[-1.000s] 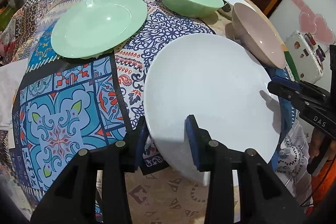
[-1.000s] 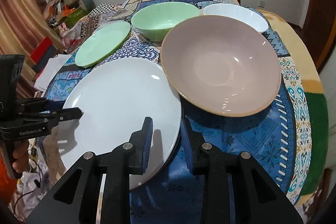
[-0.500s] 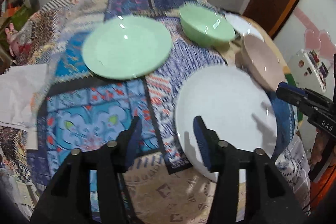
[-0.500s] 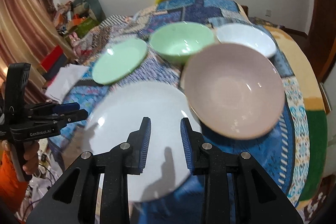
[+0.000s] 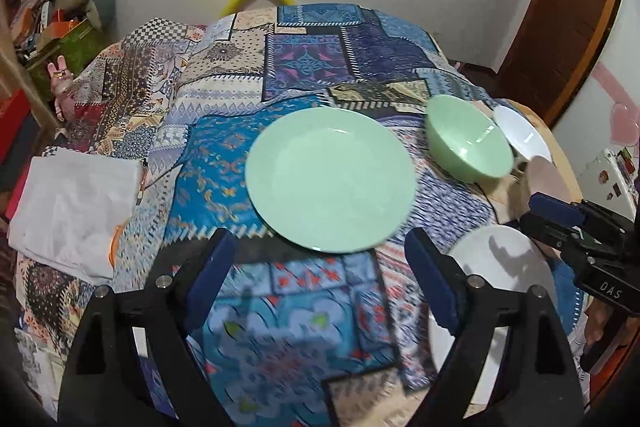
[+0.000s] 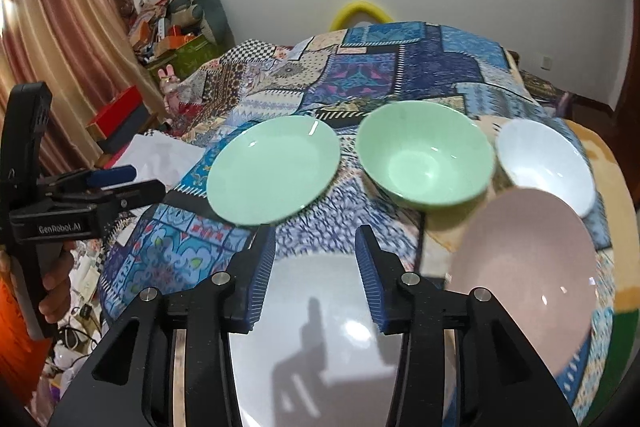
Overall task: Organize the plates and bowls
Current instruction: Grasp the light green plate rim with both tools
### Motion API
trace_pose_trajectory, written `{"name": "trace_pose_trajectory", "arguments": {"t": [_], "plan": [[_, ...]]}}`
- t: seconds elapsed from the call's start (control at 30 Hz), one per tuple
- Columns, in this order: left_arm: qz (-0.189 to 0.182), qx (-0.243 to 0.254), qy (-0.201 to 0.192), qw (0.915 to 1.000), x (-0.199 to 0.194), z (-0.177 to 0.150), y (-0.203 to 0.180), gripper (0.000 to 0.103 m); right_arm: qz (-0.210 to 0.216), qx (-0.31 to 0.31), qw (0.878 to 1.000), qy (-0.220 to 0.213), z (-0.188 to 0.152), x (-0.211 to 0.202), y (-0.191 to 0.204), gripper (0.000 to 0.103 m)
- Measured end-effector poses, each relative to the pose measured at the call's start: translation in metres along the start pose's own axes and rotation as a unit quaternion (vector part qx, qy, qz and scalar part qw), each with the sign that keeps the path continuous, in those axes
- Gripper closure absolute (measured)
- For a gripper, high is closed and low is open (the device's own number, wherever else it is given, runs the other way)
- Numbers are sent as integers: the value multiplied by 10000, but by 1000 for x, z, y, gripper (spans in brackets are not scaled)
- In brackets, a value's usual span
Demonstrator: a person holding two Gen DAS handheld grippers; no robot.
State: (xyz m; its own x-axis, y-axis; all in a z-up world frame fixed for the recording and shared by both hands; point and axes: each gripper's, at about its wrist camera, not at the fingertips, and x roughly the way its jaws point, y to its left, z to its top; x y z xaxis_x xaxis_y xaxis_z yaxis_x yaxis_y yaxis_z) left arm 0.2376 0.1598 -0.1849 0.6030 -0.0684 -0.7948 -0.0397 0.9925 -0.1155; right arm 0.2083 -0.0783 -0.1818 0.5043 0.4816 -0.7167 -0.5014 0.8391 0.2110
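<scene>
Patchwork cloth [image 5: 224, 163] in blues covers the desk in the left wrist view, where the left tool [image 5: 316, 277] hangs above it with its jaws wide apart and nothing between them. Just beyond lies the green plate [image 5: 330, 179], flat on the cloth; the green bowl [image 5: 468, 139] stands to its right, the small white bowl [image 5: 520, 133] behind that, and a sliver of the pink bowl [image 5: 546, 177] nearer. The white plate [image 5: 500, 267] lies at lower right, under the right tool [image 5: 548, 215]. A folded white cloth [image 5: 72, 211] rests at the left edge. In the right wrist view, the right tool [image 6: 316, 275] hovers over the white plate [image 6: 320, 339], jaws apart and empty. The green plate [image 6: 272, 169], green bowl [image 6: 424, 159] and small white bowl [image 6: 544, 163] form a row beyond; the pink bowl [image 6: 524, 283] sits at right. The left tool [image 6: 124, 183] appears at left, its jaws apart.
</scene>
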Motion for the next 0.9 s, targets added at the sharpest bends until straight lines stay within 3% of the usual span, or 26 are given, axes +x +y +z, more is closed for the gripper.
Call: {"name": "trace_pose_trajectory", "arguments": {"t": [0.3, 0.47, 0.7, 0.8, 0.9], "plan": [[-1, -217, 277, 9994, 58, 16, 48, 14, -3, 2, 9993, 387, 17, 56, 0, 65], [-29, -321, 269, 9991, 84, 25, 66, 20, -148, -7, 9985, 527, 23, 82, 0, 65], [-92, -138, 420, 9990, 117, 40, 70, 48, -192, 4, 9973, 715, 30, 106, 1, 65], [-101, -171, 498, 9986, 130, 42, 72, 60, -228, -26, 9965, 803, 30, 114, 1, 75], [-141, -258, 498, 9983, 138, 42, 76, 63, -288, -150, 9956, 879, 30, 121, 6, 80]]}}
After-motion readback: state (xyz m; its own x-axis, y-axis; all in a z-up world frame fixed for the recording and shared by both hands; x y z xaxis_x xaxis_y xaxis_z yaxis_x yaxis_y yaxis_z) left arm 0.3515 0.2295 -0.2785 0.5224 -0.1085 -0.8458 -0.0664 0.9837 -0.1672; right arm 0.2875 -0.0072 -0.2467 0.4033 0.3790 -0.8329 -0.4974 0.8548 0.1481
